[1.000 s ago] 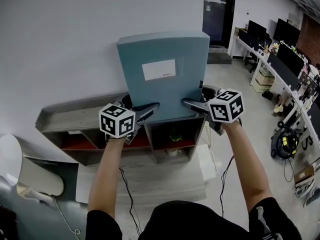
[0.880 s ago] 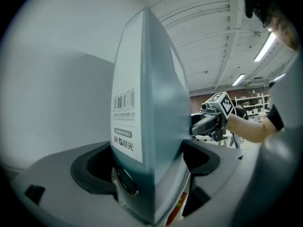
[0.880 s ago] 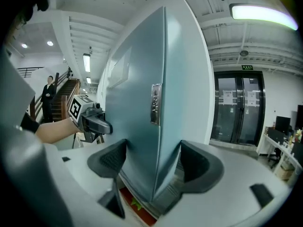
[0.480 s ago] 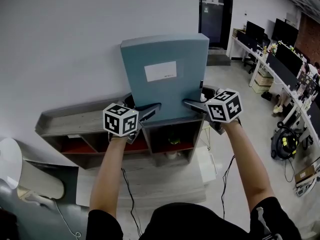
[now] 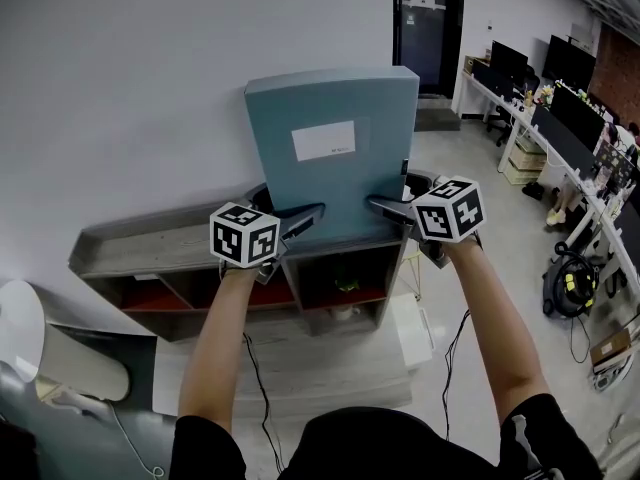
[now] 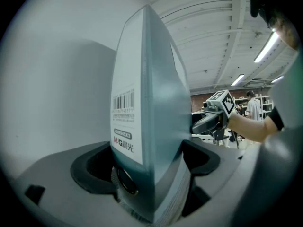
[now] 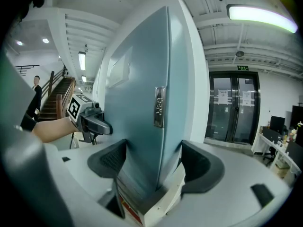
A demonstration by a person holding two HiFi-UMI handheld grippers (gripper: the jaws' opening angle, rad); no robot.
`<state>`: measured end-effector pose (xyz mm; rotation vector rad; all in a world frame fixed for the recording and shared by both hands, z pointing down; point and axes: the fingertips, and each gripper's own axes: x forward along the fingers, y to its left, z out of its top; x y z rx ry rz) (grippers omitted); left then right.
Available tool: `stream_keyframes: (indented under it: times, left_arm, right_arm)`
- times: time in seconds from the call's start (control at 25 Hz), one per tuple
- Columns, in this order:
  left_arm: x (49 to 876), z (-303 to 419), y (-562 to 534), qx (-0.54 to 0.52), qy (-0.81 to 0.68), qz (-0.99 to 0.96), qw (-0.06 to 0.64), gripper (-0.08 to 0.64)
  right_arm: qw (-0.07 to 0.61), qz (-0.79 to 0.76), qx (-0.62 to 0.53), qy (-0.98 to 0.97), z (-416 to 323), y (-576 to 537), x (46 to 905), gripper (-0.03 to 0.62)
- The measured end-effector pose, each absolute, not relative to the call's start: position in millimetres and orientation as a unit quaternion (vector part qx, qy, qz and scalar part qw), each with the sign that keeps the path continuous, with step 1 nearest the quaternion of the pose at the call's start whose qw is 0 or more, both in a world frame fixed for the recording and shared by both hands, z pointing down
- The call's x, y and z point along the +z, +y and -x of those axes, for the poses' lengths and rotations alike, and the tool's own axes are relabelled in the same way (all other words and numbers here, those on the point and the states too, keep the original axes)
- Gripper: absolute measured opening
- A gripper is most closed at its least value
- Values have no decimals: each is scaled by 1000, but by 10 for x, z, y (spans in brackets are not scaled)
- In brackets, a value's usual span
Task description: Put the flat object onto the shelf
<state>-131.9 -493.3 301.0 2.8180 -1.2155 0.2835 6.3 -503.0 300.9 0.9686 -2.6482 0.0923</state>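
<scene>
A tall blue-grey binder (image 5: 330, 163) with a white label stands upright in the air, in front of the white wall and above the grey shelf unit (image 5: 150, 238). My left gripper (image 5: 305, 218) is shut on its lower left edge and my right gripper (image 5: 385, 208) on its lower right edge. In the left gripper view the binder's spine (image 6: 142, 126), which carries a barcode label, fills the gap between the jaws of the left gripper (image 6: 147, 171), and the right gripper (image 6: 210, 122) shows beyond it. In the right gripper view the binder (image 7: 142, 108) sits between the pads of the right gripper (image 7: 154, 167).
The shelf unit has open compartments with red floors, and a small green object (image 5: 348, 276) sits in one. A white rolled thing (image 5: 45, 353) lies at the lower left. Cables run across the floor. Desks with monitors (image 5: 570, 108) and a dark door (image 5: 430, 18) lie to the right.
The binder and both grippers have shifted slightly to the right in the head view. Both grips are unchanged.
</scene>
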Motion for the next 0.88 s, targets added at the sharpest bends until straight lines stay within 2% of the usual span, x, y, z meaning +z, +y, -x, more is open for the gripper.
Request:
stream_keyframes:
  times: [0.56, 0.88]
  left_arm:
    - [3039, 1324, -4980, 81, -365, -927, 35, 414]
    - [2975, 1585, -4945, 84, -389, -917, 23, 413]
  right_arm:
    - [135, -345, 48, -928, -82, -5078, 3066, 356]
    - [134, -345, 57, -927, -68, -5109, 3117, 350]
